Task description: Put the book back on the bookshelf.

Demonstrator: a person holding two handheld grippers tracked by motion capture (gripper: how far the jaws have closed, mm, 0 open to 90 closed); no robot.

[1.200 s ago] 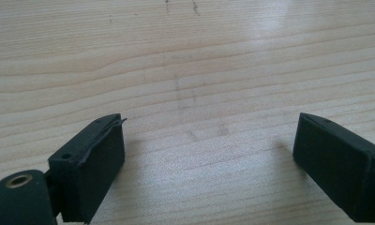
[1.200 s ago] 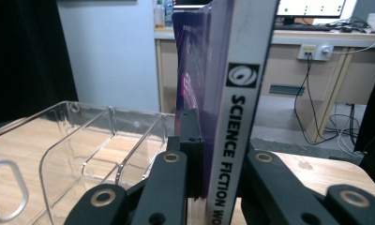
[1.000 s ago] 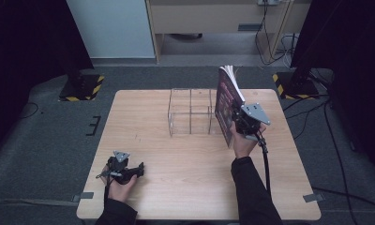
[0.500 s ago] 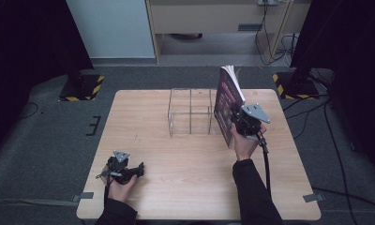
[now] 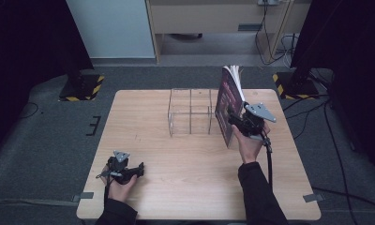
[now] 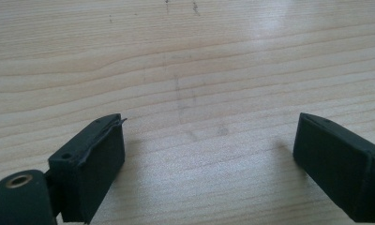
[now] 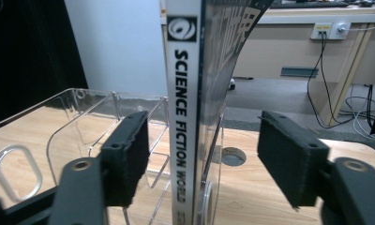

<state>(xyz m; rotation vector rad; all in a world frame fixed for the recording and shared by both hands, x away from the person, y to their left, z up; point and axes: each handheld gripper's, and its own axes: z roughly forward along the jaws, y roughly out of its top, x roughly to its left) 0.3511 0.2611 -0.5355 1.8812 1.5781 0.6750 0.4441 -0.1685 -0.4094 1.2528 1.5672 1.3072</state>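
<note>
- High view: the book (image 5: 227,105) stands upright at the right end of the clear rack (image 5: 190,112), with its lower part hidden behind the right tool (image 5: 236,123) and the hand
- Right gripper view: the spine (image 7: 184,117) reads "SCIENCE FICTION WORLD", its top and foot are cut off by the frame, and the cover lettering is too dark to read
- Right tool's jaws have just been opening; they now stand apart on either side of the book, with a gap between each pad and it
- Rack's clear walls are hard to trace where they overlap the book
- Left tool (image 5: 129,171) rests near the table's (image 5: 185,187) front left edge, jaws wide apart with bare wood between them
- Wide bare table lies between the two tools; the book stands near the right edge
</note>
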